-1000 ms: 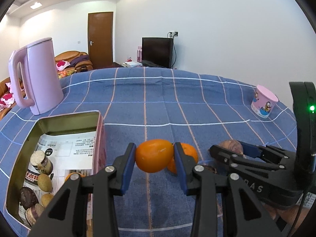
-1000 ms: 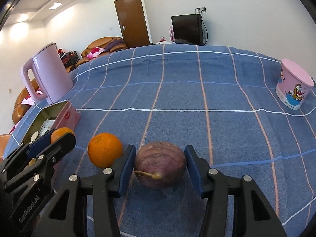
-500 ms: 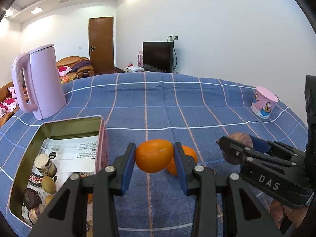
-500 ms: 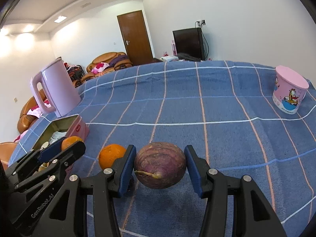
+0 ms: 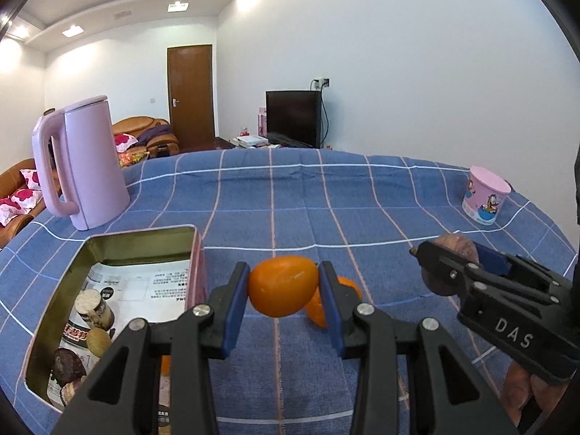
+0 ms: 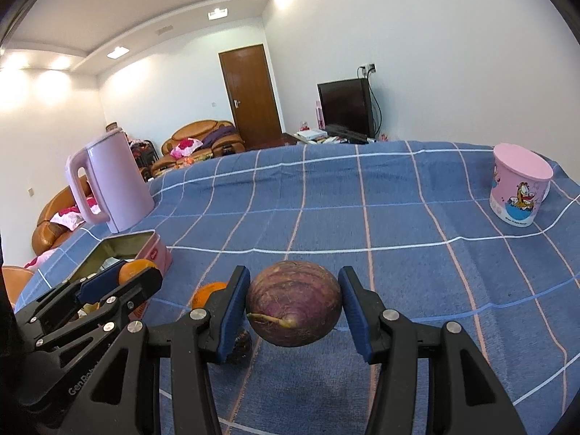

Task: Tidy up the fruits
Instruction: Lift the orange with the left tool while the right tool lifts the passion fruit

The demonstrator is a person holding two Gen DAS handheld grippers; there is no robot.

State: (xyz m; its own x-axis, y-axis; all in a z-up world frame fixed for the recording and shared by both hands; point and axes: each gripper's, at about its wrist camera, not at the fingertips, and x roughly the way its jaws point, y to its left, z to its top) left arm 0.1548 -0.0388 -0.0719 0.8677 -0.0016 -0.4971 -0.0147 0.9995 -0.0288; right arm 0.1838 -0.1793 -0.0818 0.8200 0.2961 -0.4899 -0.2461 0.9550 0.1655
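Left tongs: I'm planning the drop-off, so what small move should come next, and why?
Probably carry the left tongs leftward until they hang over the open tin. They are shut on an orange held above the blue cloth, right of the tin's rim, so letting go here would miss. The tin already holds fruit.

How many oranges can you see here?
3 at least: one orange held in the left hand-held gripper, a second orange on the tablecloth behind it, a third barely showing inside the tin. More may be hidden.
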